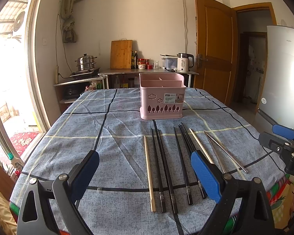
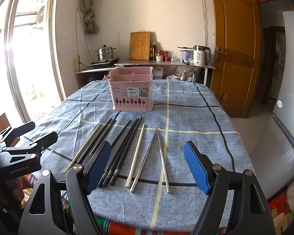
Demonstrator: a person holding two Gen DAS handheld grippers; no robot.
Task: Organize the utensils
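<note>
Both hand-held grippers, the left gripper (image 1: 145,173) and the right gripper (image 2: 147,165), hung spread wide and empty at the bottom of their frames. Black, pale wooden and steel chopsticks (image 2: 127,150) lay mid-frame on the blue checked tablecloth (image 2: 196,117), below the pink plastic divided utensil basket (image 2: 131,90).

Chopsticks (image 2: 136,152) before pink basket (image 2: 131,91)

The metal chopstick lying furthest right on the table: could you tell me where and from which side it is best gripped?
Grip the rightmost metal chopstick at mid-length, from above, with the open right gripper, fingers either side of it. It lies flat on the tablecloth, and there it sits clear of its neighbour.
</note>
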